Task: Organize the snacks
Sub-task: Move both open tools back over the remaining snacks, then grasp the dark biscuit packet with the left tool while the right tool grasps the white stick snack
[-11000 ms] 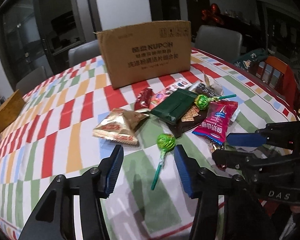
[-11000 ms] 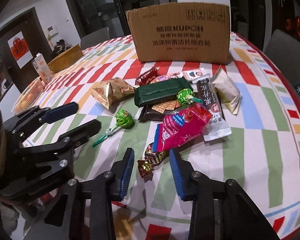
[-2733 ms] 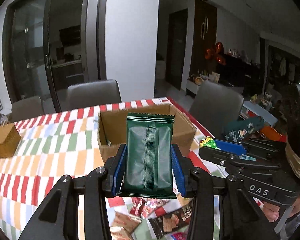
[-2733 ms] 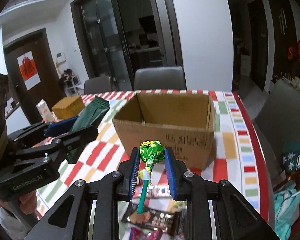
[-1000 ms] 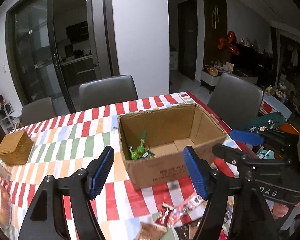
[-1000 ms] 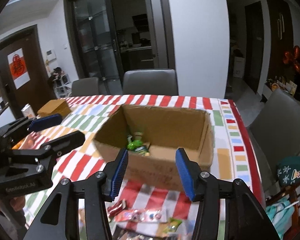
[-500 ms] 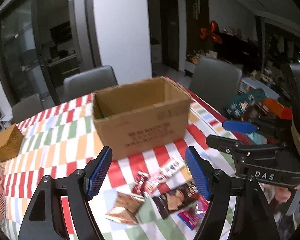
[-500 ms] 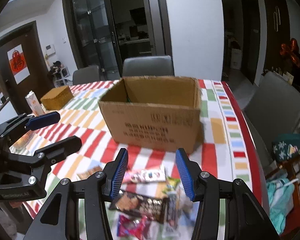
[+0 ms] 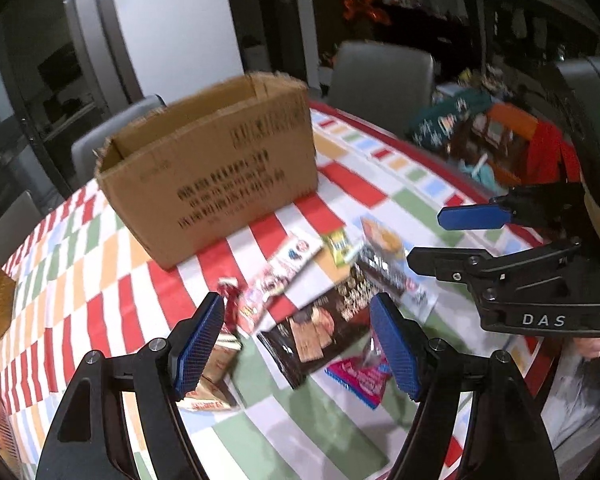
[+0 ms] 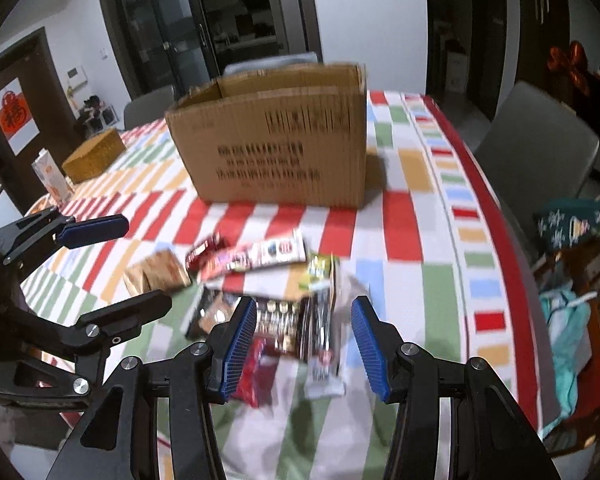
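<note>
An open cardboard box [image 9: 216,168] [image 10: 276,148] stands at the far side of the checked tablecloth. In front of it lies a loose pile of snack packets: a dark biscuit packet [image 9: 324,328] [image 10: 276,320], a pink packet [image 9: 360,380], a long white-and-red packet [image 9: 284,268] [image 10: 260,258], a gold pouch [image 9: 216,376] [image 10: 156,276]. My left gripper [image 9: 300,344] is open and empty above the dark packet. My right gripper [image 10: 304,340] is open and empty above the pile's near right part, and shows from the side in the left wrist view [image 9: 456,236].
A woven basket [image 10: 94,154] and a carton [image 10: 50,176] stand at the table's left. Grey chairs [image 10: 536,152] stand around the table. The table edge [image 10: 512,248] runs along the right, with bags on a chair [image 10: 572,224] beyond it.
Both grippers have come down and back from over the box to the snack pile. A second ago they were above the open box, open after dropping the green packet and the lollipop.
</note>
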A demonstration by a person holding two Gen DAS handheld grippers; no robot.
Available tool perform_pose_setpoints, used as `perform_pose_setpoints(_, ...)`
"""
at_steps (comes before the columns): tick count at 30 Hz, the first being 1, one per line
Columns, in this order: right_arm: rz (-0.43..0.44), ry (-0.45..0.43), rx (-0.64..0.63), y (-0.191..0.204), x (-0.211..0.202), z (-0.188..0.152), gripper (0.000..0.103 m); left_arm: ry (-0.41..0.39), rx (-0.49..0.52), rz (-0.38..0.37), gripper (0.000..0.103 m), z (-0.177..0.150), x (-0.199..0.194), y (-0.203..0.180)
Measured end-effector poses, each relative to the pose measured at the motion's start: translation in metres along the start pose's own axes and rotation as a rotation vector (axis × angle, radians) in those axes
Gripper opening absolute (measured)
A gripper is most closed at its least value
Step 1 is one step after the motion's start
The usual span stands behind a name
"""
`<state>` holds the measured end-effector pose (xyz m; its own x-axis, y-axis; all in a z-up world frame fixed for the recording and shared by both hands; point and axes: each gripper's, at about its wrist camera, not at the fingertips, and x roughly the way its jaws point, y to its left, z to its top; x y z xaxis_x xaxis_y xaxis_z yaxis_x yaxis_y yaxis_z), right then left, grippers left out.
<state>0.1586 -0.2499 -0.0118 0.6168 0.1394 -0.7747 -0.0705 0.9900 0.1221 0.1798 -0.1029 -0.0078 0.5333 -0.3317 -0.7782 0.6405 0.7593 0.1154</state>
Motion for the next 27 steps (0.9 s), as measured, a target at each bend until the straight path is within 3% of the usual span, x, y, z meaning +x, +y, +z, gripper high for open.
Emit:
perform_pose_setpoints(9,-0.01,0.085,0.021,-0.008,0.024,-0.023,0.05,0.1,0.09,-0.026,0.075,-0.009,0.037,-0.011)
perform_pose_setpoints(22,-0.03,0.147,0.041,-0.015,0.051,-0.028,0.05,0.253,0.302,-0.086,0.075,-0.005,0.085,-0.026)
perform_pose_setpoints(27,-0.012,0.158,0.05,-0.017,0.058,-0.026,0.05,0.253,0.267,-0.144,0.075,0.001,0.092,-0.023)
